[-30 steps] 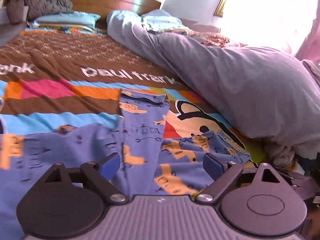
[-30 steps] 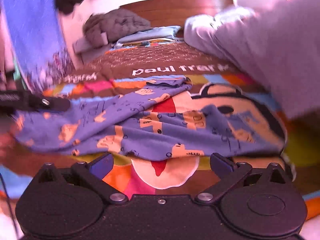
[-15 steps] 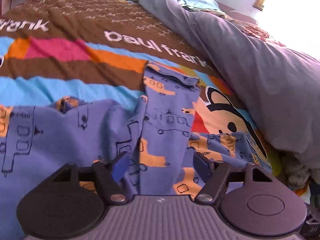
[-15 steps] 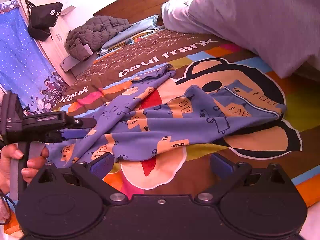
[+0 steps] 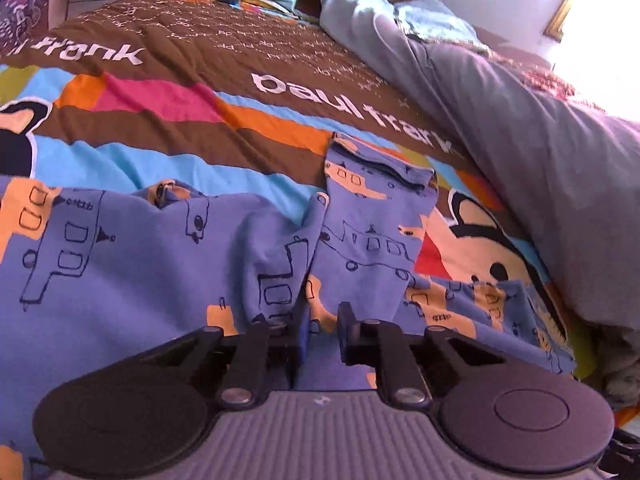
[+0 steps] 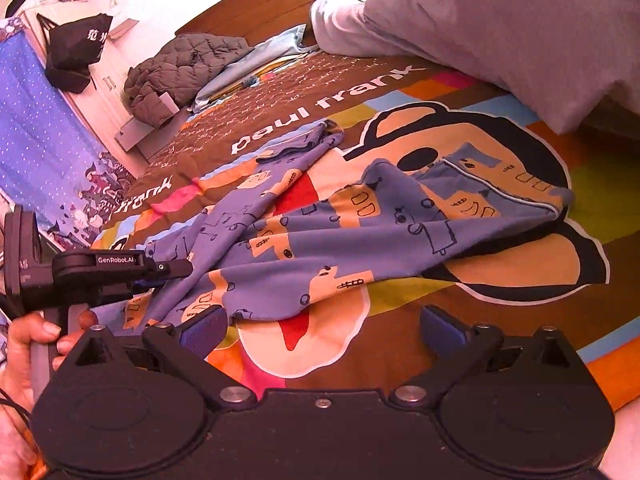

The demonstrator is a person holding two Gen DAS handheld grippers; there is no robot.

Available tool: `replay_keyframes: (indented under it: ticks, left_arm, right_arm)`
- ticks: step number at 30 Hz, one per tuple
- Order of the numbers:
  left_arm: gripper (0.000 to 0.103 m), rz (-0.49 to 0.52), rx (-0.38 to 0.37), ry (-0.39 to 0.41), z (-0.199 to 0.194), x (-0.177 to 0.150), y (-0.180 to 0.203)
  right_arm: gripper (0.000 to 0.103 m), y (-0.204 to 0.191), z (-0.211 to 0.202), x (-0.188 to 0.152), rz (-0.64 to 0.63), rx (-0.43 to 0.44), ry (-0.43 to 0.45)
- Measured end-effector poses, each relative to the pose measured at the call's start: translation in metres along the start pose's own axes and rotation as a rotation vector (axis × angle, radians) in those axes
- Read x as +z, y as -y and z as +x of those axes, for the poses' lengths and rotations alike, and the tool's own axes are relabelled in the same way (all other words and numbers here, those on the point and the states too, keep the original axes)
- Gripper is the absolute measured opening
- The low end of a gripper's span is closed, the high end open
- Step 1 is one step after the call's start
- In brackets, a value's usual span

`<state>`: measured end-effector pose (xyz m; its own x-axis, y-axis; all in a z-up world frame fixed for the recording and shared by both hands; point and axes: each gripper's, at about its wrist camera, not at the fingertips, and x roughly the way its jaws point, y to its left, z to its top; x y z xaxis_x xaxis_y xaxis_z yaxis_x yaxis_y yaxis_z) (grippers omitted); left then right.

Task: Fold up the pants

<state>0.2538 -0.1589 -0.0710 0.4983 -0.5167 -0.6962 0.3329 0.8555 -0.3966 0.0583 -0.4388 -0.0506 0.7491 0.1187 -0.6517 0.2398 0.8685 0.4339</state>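
Blue pants with orange and black prints (image 5: 360, 248) lie crumpled on a colourful bedspread (image 5: 168, 104). In the left wrist view my left gripper (image 5: 322, 330) is shut on a fold of the pants near their middle. In the right wrist view the pants (image 6: 320, 248) spread across the bed, with one leg reaching toward the headboard. My left gripper (image 6: 176, 268) shows there at the left, pinching the cloth. My right gripper (image 6: 320, 328) is open and empty, just short of the near edge of the pants.
A grey duvet (image 5: 540, 152) is heaped along the right side of the bed. A grey quilted jacket (image 6: 180, 68) and pillows (image 6: 256, 68) lie by the wooden headboard. A black bag (image 6: 76, 48) and a blue cloth (image 6: 40, 132) hang at the left.
My left gripper has come down onto the pants and closed from open onto a fold. My right gripper has moved a little closer to the pants and stayed open.
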Motion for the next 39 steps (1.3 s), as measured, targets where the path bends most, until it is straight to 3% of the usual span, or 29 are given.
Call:
replay_keyframes:
  ticks: [4,8,11,14,15,17,18,19,20,25,30,32,33,34,36,39]
  left_arm:
    - [0.025,-0.011,-0.033,0.022,0.002,-0.005,-0.006]
    - [0.025,0.034,-0.082,0.051,0.002,-0.012,-0.014]
    - [0.024,-0.032,-0.122,0.076,0.001,-0.016,-0.023]
    - [0.019,-0.064,-0.13,0.076,0.002,-0.014,-0.025]
    - [0.013,-0.067,-0.115,0.073,0.004,-0.013,-0.025]
    - [0.01,-0.078,-0.104,0.072,0.005,-0.012,-0.026]
    - [0.008,-0.084,-0.104,0.073,0.005,-0.012,-0.027]
    - [0.006,-0.087,-0.103,0.075,0.005,-0.012,-0.027]
    - [0.006,-0.088,-0.102,0.075,0.006,-0.011,-0.027]
    - [0.006,-0.09,-0.099,0.073,0.006,-0.011,-0.027]
    - [0.005,-0.096,-0.094,0.07,0.007,-0.01,-0.027]
    - [0.004,-0.095,-0.093,0.07,0.007,-0.01,-0.028]
    - [0.004,-0.094,-0.092,0.07,0.007,-0.011,-0.028]
    - [0.003,-0.091,-0.09,0.072,0.006,-0.011,-0.027]
    - [0.002,-0.086,-0.088,0.078,0.005,-0.011,-0.027]
    - [0.0,-0.065,-0.081,0.098,0.001,-0.012,-0.024]
  right_arm:
    - [0.102,0.001,-0.001,-0.001,0.004,-0.001,0.012]
    - [0.102,-0.003,-0.002,0.01,-0.026,0.0,0.001]
    - [0.102,-0.012,0.01,0.047,-0.079,0.007,-0.014]
    - [0.102,-0.018,0.04,0.094,-0.015,0.105,-0.049]
    - [0.1,-0.022,0.058,0.111,0.01,0.161,-0.064]
    - [0.084,-0.035,0.101,0.144,0.037,0.231,-0.116]
    - [0.069,-0.044,0.125,0.159,0.035,0.232,-0.16]
    - [0.055,-0.056,0.146,0.17,0.026,0.222,-0.196]
    - [0.052,-0.071,0.17,0.183,0.008,0.202,-0.227]
    - [0.05,-0.114,0.25,0.201,0.042,0.085,-0.342]
    - [0.049,-0.155,0.289,0.191,-0.161,-0.236,-0.338]
    - [0.049,-0.164,0.297,0.187,-0.208,-0.292,-0.335]
    - [0.041,-0.169,0.3,0.185,-0.237,-0.315,-0.333]
    - [0.025,-0.172,0.303,0.184,-0.26,-0.33,-0.328]
    - [0.003,-0.171,0.302,0.186,-0.265,-0.344,-0.328]
    - [0.0,-0.157,0.292,0.194,-0.211,-0.309,-0.307]
